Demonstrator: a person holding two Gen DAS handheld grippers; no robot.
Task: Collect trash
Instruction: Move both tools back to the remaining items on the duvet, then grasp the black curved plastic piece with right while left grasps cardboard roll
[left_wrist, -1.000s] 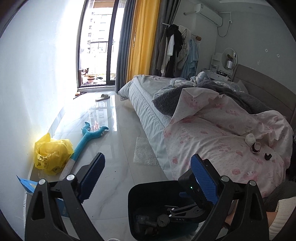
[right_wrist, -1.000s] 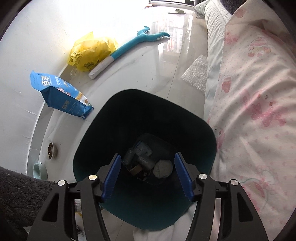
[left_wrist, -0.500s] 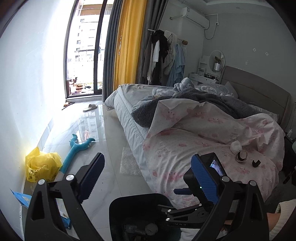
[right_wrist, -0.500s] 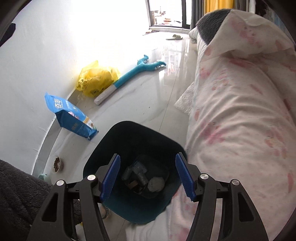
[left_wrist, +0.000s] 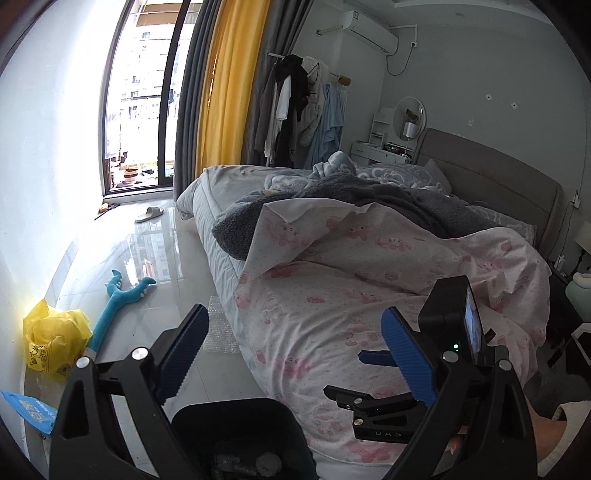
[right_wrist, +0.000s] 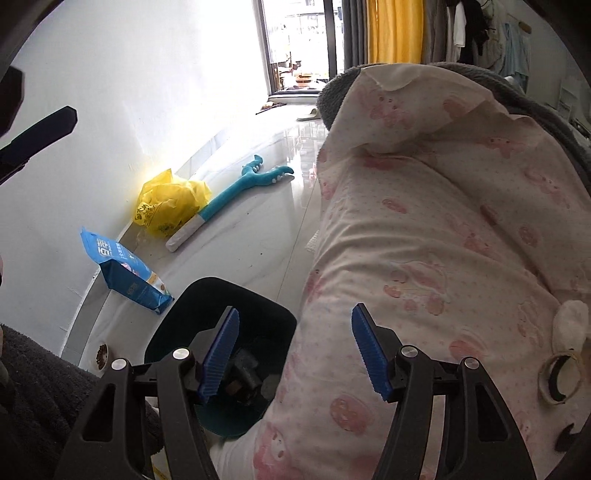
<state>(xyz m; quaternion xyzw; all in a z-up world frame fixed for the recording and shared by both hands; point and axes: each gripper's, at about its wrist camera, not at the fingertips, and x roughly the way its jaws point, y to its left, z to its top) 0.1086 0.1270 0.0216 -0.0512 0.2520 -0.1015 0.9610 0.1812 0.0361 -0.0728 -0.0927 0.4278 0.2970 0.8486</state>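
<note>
The left gripper hangs over the edge of the bed, its jaws spread wide with nothing between them; through the gap show the pink patterned quilt and the pale tiled floor. The right gripper points down more steeply at the spot where the quilt meets the dark bin; its jaws stand about half apart and are empty, with only quilt and bin seen beyond them.

The bin stands on the floor, touching or just beside the hanging quilt, and there is trash at its bottom: a few greyish crumpled bits, too dim to name. In the left wrist view the same bin sits at the lower edge, below the left gripper.

On the quilt, near the right edge of the right wrist view, lie a roll of tape and a white crumpled wad just above it, close together. A small dark curved scrap lies below the tape.

Along the white wall on the floor are a blue packet, a yellow plastic bag and a teal long-handled toy resting against the bag. A sheet of bubble wrap lies flat beside the bed. A small bowl with brown pieces sits near the bin. A slipper lies by the balcony door
</note>
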